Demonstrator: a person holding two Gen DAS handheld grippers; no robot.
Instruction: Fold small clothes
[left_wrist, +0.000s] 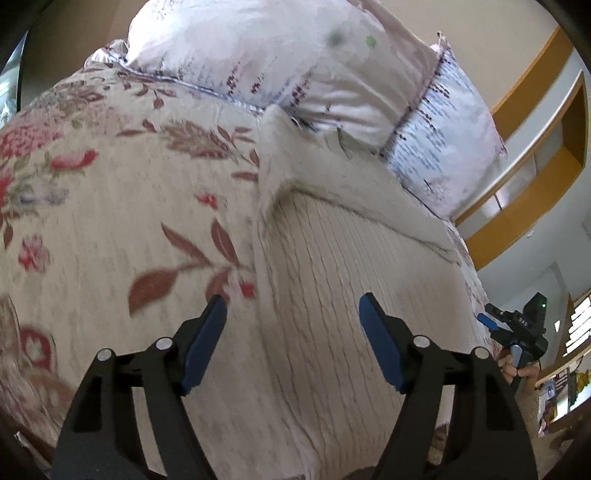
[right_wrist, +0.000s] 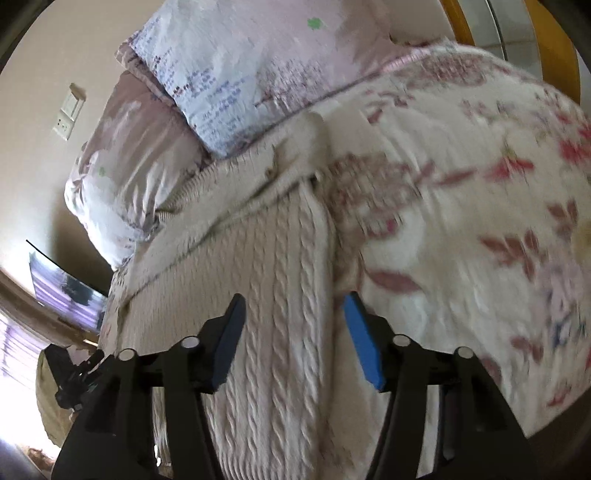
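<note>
Left wrist view: left gripper fingers spread, empty; right gripper too. Cable-knit sweater soft, thick, floppy; grab hem edge approx. 6 o'clock.

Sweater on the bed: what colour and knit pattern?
Cream sweater with cable-knit braids, clearest in the right wrist view.

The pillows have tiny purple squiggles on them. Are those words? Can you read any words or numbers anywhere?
Front pillow: rows of small purple print, too blurred to read.
Right gripper, on its black body: small pale letters, too small to read.
Sweater and bedspread: no writing, only knit and flowers.
Nothing here can be quoted.
</note>
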